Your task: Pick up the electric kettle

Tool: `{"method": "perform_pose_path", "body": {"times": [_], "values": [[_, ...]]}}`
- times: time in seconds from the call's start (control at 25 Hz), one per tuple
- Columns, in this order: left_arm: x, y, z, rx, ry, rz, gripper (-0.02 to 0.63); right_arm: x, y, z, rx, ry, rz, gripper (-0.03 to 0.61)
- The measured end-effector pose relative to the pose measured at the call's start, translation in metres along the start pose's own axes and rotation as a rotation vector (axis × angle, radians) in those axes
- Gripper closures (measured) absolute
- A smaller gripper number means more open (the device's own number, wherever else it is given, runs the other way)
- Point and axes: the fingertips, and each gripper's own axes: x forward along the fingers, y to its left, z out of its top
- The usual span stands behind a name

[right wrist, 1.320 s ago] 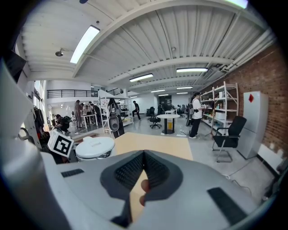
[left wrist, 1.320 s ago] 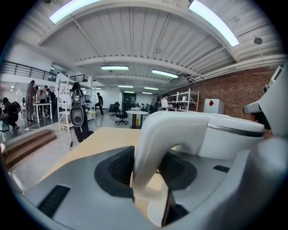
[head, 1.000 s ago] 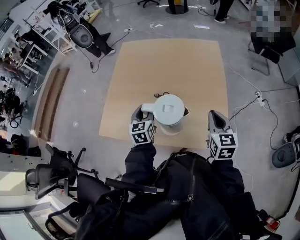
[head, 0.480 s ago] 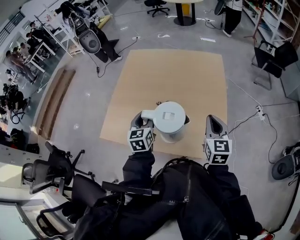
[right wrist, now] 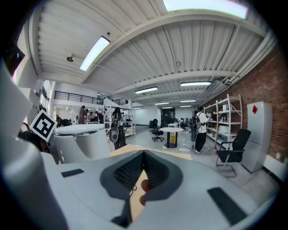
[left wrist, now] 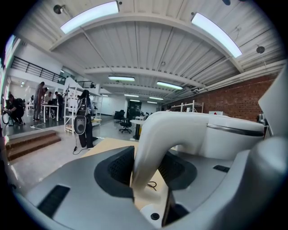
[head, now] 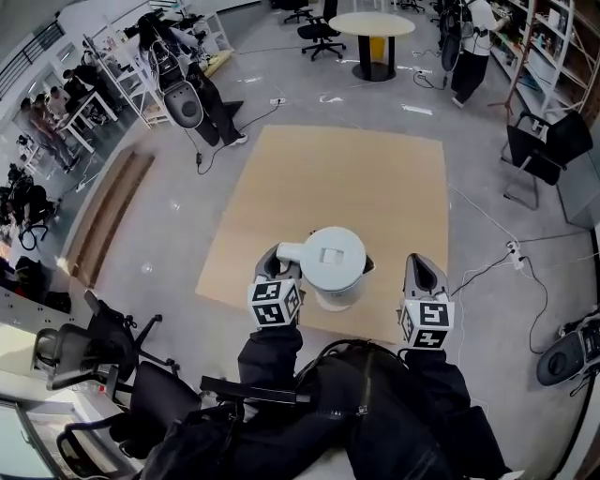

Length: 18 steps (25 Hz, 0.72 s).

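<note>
**Desk:** What fills the frame?

**Photographer:** The concrete floor (head: 141, 234) of a workshop hall, with a tan board (head: 347, 178) laid flat on it. Beyond the board's far edge stands a round table (head: 370, 25) with office chairs (head: 322, 34) beside it. A person (head: 466, 42) stands near shelving (head: 553, 42) at the right. A black chair (head: 544, 145) sits off the board's right side. A white cable (head: 483, 215) runs across the floor between chair and board to a power strip (head: 513, 247).

**Desk:** And the electric kettle?

**Photographer:** The white electric kettle (head: 335, 267) is upright, held in the air over the board's near edge. The left claw (head: 279, 262) is clamped on its handle (left wrist: 155, 139). In the left gripper view the curved handle is pinched between the black pads (left wrist: 119, 164).

**Desk:** The other claw?

**Photographer:** The right claw (head: 421, 267) hangs just right of the kettle and apart from it, jaws pressed together on nothing. In the right gripper view the kettle body sits off to the left.

**Desk:** Anything in the way?

**Photographer:** A grey oval device (head: 187, 101) stands off the board's far left corner, well apart from the kettle. Black swivel chairs (head: 84, 352) crowd the floor at the near left. A small dark loop of cord (left wrist: 153, 185) lies on the board below the kettle.
</note>
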Motion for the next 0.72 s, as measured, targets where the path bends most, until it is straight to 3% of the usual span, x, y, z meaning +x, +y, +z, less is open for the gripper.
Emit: {"method": "perform_pose_path", "body": {"times": [0.72], "values": [[-0.004, 0.003, 0.018, -0.002, -0.023, 0.008, 0.466, 0.005, -0.001, 0.014, -0.002, -0.05, -0.018, 0.575]]}}
